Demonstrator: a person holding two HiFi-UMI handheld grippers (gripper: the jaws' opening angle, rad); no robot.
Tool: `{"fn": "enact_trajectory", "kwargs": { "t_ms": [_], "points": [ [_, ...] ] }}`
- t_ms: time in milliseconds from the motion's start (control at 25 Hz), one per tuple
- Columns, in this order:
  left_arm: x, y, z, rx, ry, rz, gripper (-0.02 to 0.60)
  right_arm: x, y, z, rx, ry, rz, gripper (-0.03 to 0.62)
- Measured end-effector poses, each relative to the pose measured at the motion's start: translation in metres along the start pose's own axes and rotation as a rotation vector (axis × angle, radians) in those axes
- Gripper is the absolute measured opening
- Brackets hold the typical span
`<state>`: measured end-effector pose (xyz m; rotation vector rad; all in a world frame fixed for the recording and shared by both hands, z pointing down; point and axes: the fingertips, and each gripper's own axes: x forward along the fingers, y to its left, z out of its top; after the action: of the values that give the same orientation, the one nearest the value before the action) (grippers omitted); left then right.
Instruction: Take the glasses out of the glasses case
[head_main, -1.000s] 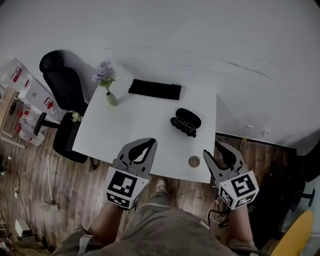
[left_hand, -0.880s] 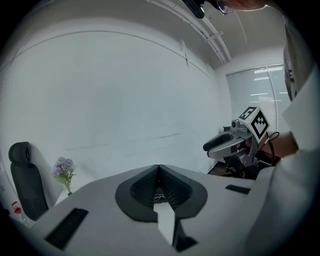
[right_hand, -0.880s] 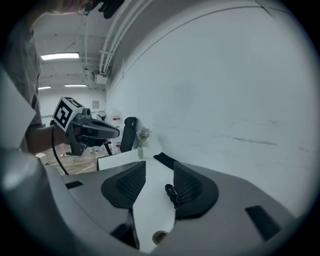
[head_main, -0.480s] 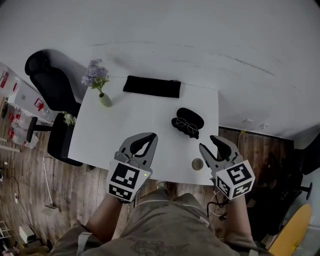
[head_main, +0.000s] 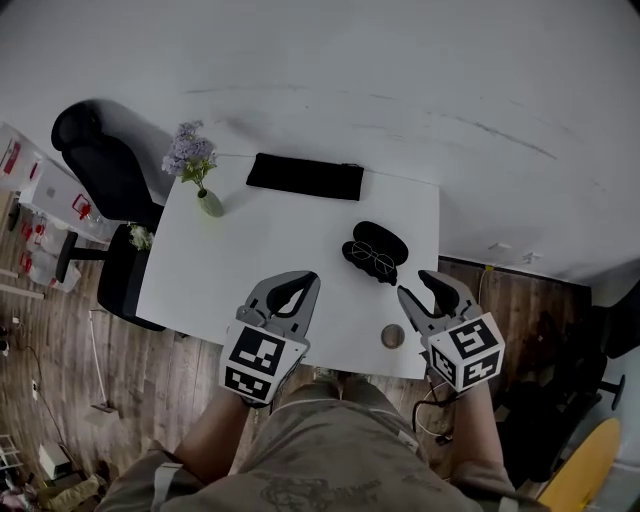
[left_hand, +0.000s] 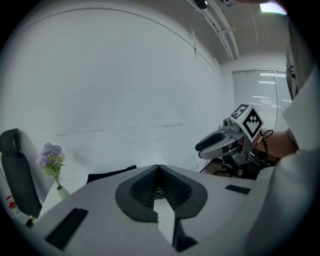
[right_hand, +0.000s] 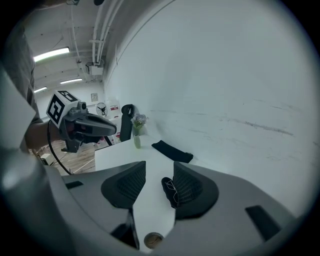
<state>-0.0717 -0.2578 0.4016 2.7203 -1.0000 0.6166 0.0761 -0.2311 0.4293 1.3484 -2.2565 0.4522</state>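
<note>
An open black glasses case (head_main: 377, 243) lies on the right half of the white table (head_main: 260, 250), with thin-rimmed glasses (head_main: 372, 261) resting in it. My right gripper (head_main: 413, 283) hovers over the table's near right edge, a little short of the case, jaws open and empty. In the right gripper view the case (right_hand: 170, 192) shows in the gap of that gripper (right_hand: 159, 165), against the right pad. My left gripper (head_main: 308, 279) is over the near edge, left of the case, jaws closed tip to tip with nothing held. The left gripper view shows that gripper (left_hand: 159, 167) pointing across the table.
A small round disc (head_main: 392, 337) lies at the near edge under my right gripper. A flat black pouch (head_main: 305, 176) lies at the far edge, and a vase of purple flowers (head_main: 203, 190) stands at the far left corner. A black office chair (head_main: 100, 160) is left of the table.
Both grippers have moved forward and lower, from in front of the table to over its near edge. The case and glasses have not moved.
</note>
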Motion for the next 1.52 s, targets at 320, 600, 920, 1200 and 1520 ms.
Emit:
{"fn": "enact_trajectory", "kwargs": {
  "t_ms": [320, 600, 920, 1200, 1520],
  "points": [
    [0.025, 0.002, -0.01, 0.012, 0.058, 0.021, 0.017, 0.03, -0.018, -0.014, -0.033, 0.078, 0.066, 0.19],
    [0.058, 0.016, -0.023, 0.01, 0.105, 0.026, 0.017, 0.081, -0.035, -0.035, -0.094, 0.178, 0.112, 0.19],
    [0.097, 0.034, -0.056, -0.021, 0.176, 0.028, 0.017, 0.144, -0.044, -0.08, -0.066, 0.302, 0.195, 0.193],
    [0.113, 0.041, -0.093, -0.058, 0.254, 0.024, 0.017, 0.189, -0.046, -0.126, -0.112, 0.406, 0.221, 0.2],
    [0.122, 0.04, -0.12, -0.084, 0.307, 0.025, 0.017, 0.219, -0.045, -0.17, -0.176, 0.512, 0.231, 0.206]
  ]
}}
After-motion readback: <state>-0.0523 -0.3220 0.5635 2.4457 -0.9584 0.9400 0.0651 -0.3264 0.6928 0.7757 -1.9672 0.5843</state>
